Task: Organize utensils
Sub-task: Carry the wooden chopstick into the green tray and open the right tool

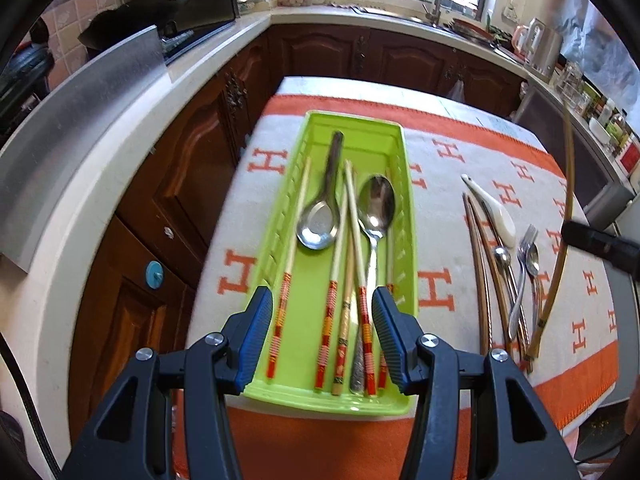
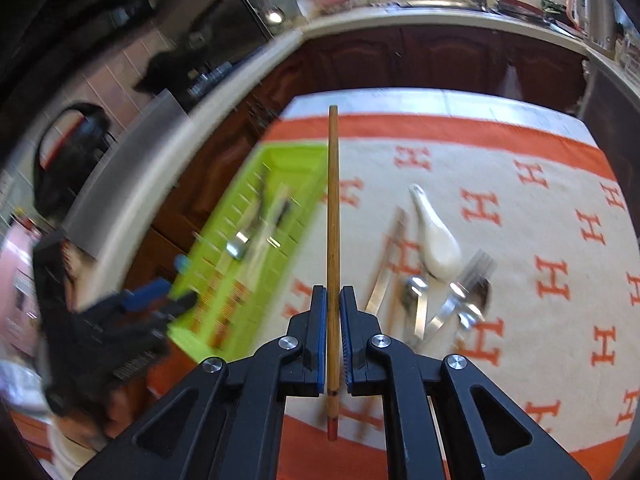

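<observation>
One brown chopstick (image 2: pixel 332 240) is pinched between the pads of my right gripper (image 2: pixel 332 312), lifted above the orange-and-white cloth (image 2: pixel 520 264). My left gripper (image 1: pixel 322 320) hangs spread and empty over the near end of the green tray (image 1: pixel 408 216), where chopsticks and two spoons lie. Beyond, loose cutlery (image 1: pixel 516 268) rests on the cloth.

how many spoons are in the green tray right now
2. A wide-bowled metal spoon lies left of centre in the green tray, handle pointing away; a second metal spoon lies right of it, handle toward the left gripper.
</observation>
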`<action>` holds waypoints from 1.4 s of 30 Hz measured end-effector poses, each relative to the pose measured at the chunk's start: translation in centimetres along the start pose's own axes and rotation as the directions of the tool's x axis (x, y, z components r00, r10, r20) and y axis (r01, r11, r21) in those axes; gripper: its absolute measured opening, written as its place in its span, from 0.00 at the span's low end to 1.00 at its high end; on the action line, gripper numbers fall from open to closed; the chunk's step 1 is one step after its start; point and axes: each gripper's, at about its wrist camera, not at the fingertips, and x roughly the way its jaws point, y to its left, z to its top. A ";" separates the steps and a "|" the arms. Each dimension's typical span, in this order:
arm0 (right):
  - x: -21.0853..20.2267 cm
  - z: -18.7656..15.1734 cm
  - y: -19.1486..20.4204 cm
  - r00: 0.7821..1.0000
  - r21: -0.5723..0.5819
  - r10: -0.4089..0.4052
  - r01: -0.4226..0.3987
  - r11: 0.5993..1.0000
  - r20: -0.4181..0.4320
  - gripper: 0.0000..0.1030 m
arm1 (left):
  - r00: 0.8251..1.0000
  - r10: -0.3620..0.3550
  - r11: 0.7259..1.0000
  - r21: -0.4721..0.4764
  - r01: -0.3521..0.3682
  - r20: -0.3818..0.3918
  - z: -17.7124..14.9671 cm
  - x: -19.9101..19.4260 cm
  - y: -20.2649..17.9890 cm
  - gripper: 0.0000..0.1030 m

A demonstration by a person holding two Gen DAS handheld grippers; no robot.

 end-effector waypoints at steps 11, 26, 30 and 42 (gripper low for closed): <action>1.5 7.1 8.6 0.975 0.008 0.220 -0.221 0.975 0.026 0.06 | 0.998 0.049 0.996 -0.077 -0.046 0.043 1.7 -0.7 3.0 0.48; 14.1 7.8 7.9 0.980 0.094 0.112 -0.097 0.991 -0.167 0.09 | 0.997 0.078 0.989 -0.128 -0.080 -0.015 1.0 1.7 4.5 0.61; 14.7 7.1 6.6 0.980 0.111 0.095 -0.076 0.991 -0.176 0.24 | 0.996 0.093 0.985 -0.143 -0.094 -0.014 1.1 1.8 5.0 0.63; 9.7 4.1 4.0 0.993 0.048 0.034 -0.029 0.998 -0.111 0.25 | 0.995 0.088 0.987 -0.129 -0.092 -0.042 0.2 1.6 3.6 0.70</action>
